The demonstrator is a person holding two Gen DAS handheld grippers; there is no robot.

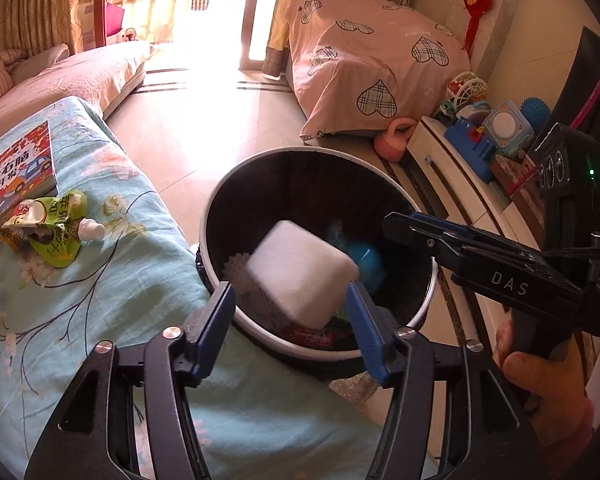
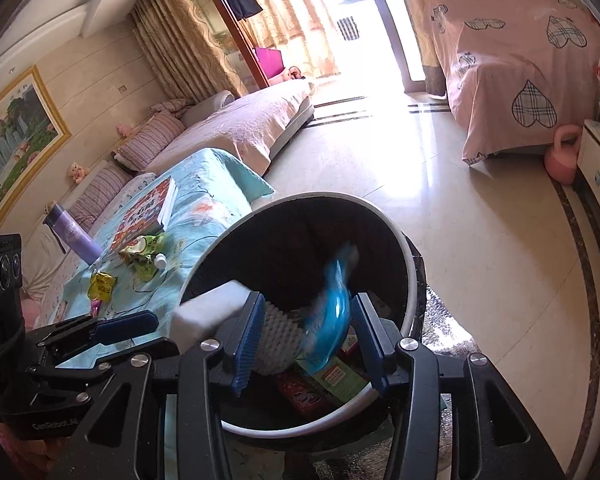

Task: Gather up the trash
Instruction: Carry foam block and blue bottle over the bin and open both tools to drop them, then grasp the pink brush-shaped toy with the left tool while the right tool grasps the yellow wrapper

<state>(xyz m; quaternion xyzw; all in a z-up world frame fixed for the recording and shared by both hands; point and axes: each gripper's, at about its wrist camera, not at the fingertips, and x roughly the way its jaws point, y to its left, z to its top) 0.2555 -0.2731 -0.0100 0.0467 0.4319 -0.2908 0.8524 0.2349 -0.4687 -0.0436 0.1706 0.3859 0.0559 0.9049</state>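
Trash, a white foam block [image 1: 302, 274] and a blurred blue wrapper [image 2: 328, 322], hangs over the black bin [image 1: 260, 184], touching no fingers. Left gripper [image 1: 292, 322] and right gripper [image 2: 310, 342] both gape wide above its near rim. Left of the bin, a green pouch [image 1: 50, 230] lies on the cloth-covered surface [image 1: 112, 280].

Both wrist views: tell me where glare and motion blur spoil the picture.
Left wrist view: the balcony doorway is blown out white, and the white block over the trash bin is smeared. Right wrist view: the same doorway glares onto the floor; the blue wrapper is streaked by motion.
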